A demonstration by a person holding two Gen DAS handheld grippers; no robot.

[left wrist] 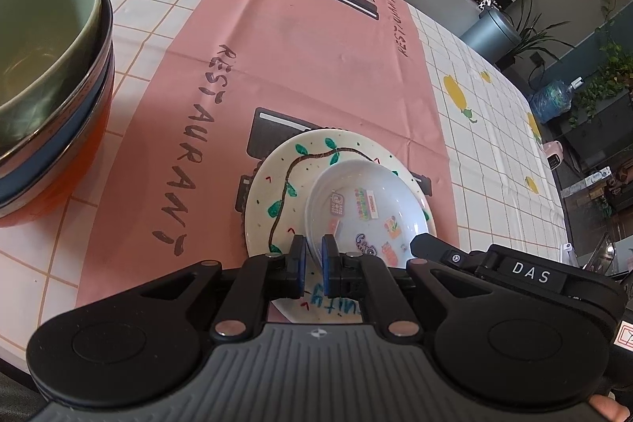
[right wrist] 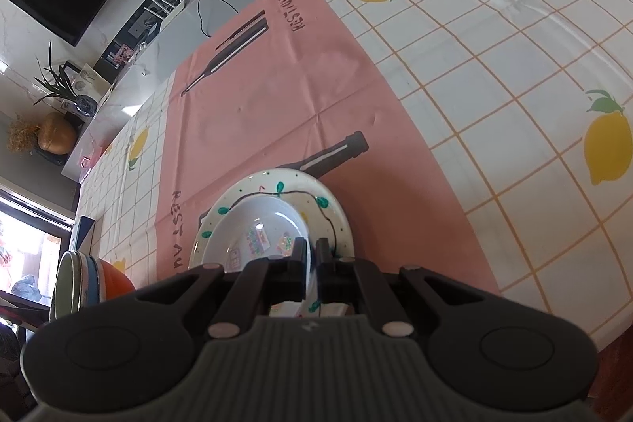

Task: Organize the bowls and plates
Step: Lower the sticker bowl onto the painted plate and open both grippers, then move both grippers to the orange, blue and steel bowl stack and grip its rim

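Observation:
A small white bowl (left wrist: 364, 208) (right wrist: 253, 228) with colourful stickers inside rests on a white plate (left wrist: 277, 192) (right wrist: 328, 220) painted with a green vine. My left gripper (left wrist: 313, 252) is shut on the bowl's near left rim, which runs between its blue pads. My right gripper (right wrist: 310, 252) is shut on the bowl's right rim, one finger inside the bowl and one over the plate. Its black finger (left wrist: 425, 246) shows at the bowl's right side in the left wrist view. I cannot tell whether the bowl still touches the plate.
A stack of bowls (left wrist: 47, 66) (right wrist: 79, 283), green over blue over orange, stands to the left. The plate lies on a pink placemat (left wrist: 296, 66) over a lemon-print checked tablecloth (left wrist: 474, 97). The table edge (left wrist: 546, 145) curves along the right.

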